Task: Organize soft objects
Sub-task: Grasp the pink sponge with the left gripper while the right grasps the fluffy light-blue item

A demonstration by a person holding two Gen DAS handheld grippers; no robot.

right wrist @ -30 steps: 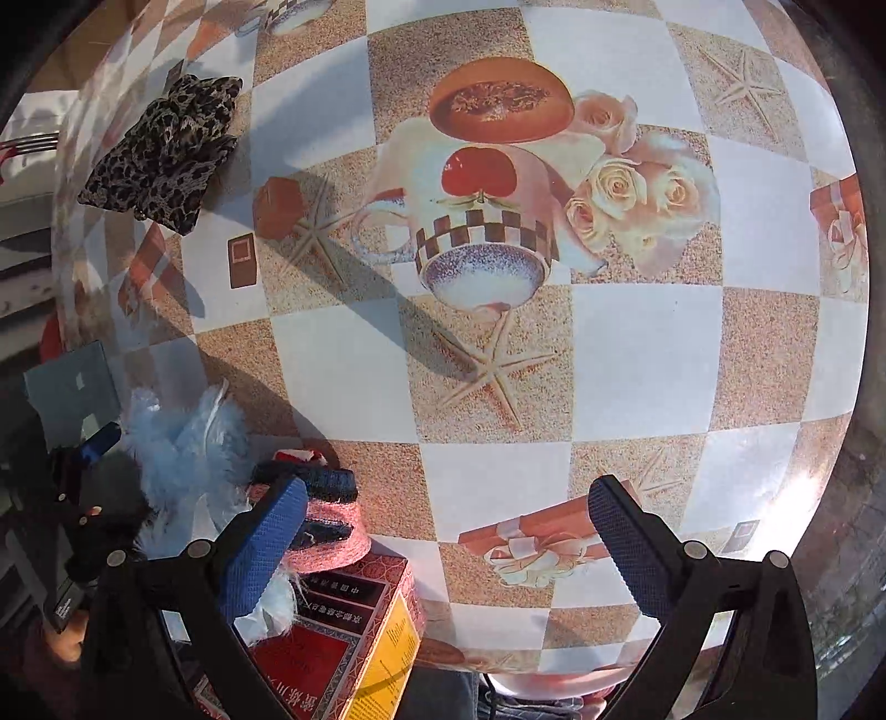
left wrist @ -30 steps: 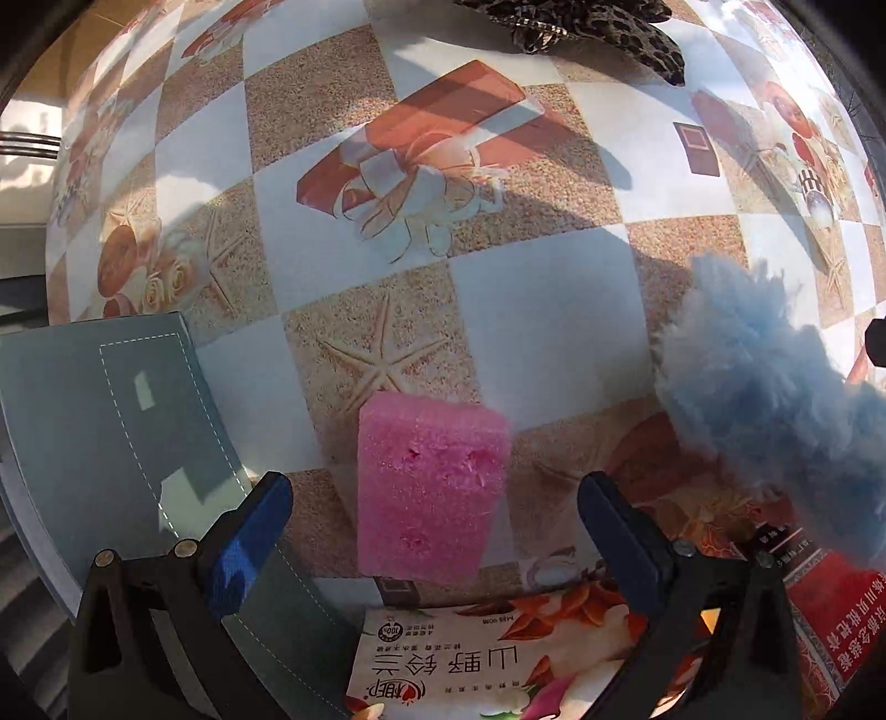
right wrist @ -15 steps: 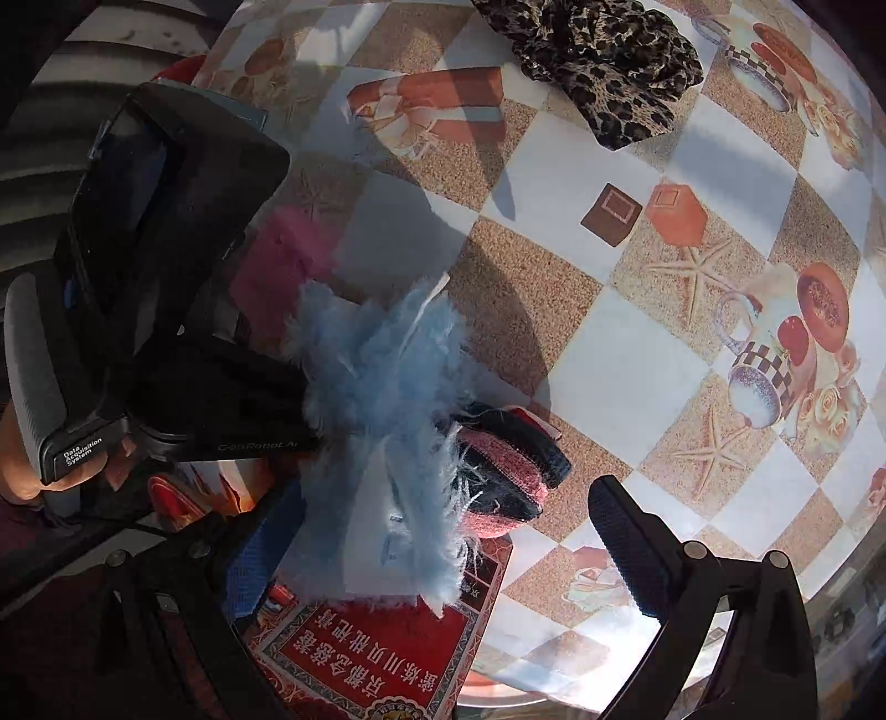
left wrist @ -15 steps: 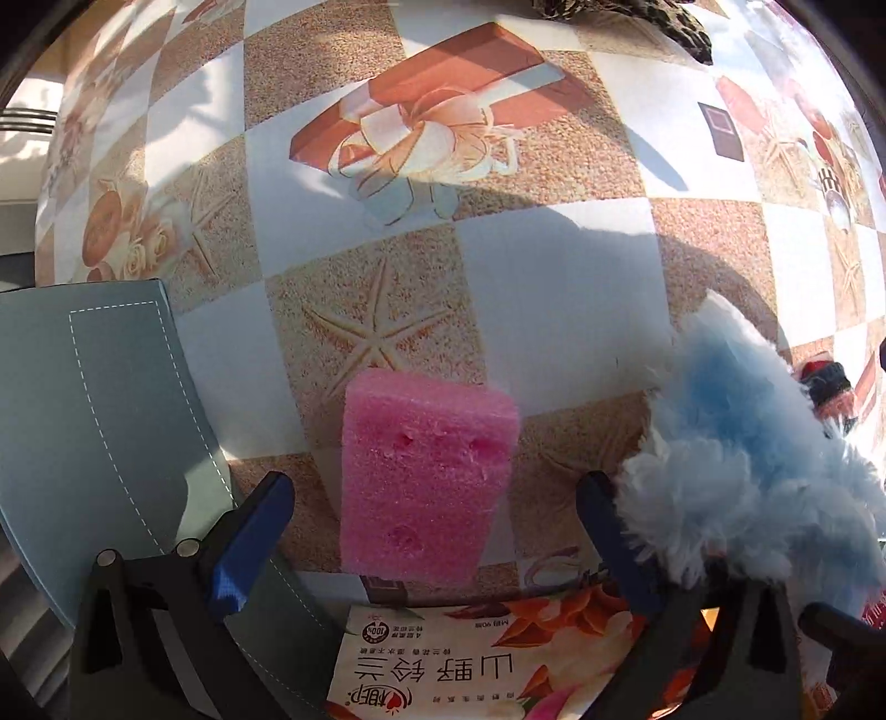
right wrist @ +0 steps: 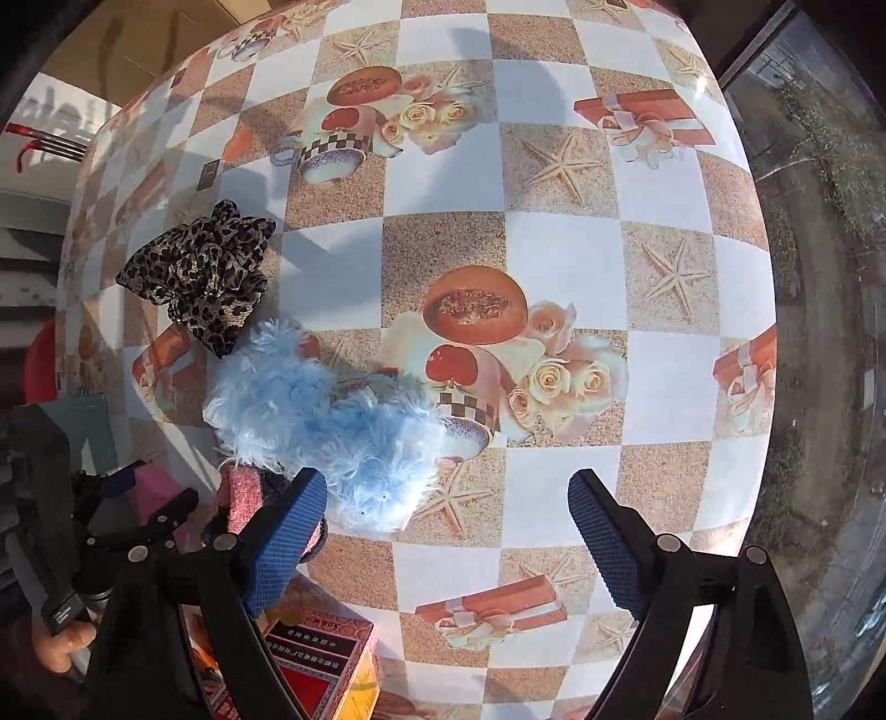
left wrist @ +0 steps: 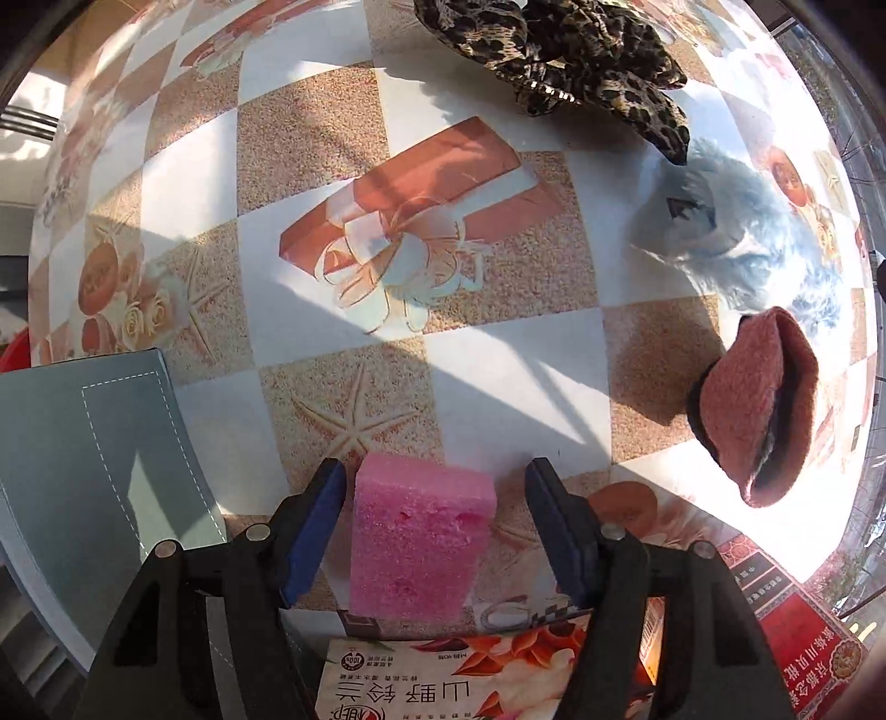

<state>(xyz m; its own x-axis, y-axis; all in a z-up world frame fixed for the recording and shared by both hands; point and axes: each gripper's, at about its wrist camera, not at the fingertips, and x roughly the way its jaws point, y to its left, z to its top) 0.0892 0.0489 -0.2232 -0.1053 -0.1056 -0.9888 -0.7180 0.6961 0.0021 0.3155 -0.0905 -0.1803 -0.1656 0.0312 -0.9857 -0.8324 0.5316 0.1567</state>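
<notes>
Right now the left tongs (left wrist: 434,526) are standing partly open around a pink sponge (left wrist: 421,540), with a blue-padded finger on either side and a narrow gap showing between each pad and the sponge, so nothing is being gripped. The sponge is lying on the tabletop (left wrist: 310,127), which is wearing a checked cloth printed with starfish, gift boxes and cups. Just below the tongs a printed packet (left wrist: 421,687) with Chinese lettering is lying, and to their left a grey-green case (left wrist: 83,454) with white stitching is sitting at the tabletop's edge.

Off to the right of the left tongs, a pink knitted item with dark lining (left wrist: 758,404) is resting beside a fluffy blue piece (left wrist: 736,232), and beyond that, far ahead, a leopard-print scrunchie (left wrist: 554,50) is lying.

The right tongs (right wrist: 448,537) are gaping wide and holding nothing. The fluffy blue piece (right wrist: 326,421) is lying just ahead of their left finger, with the leopard-print scrunchie (right wrist: 199,271) further ahead and left. A red box (right wrist: 315,659) is sitting under the left finger, and the left tongs (right wrist: 138,498) are showing at the far left.
</notes>
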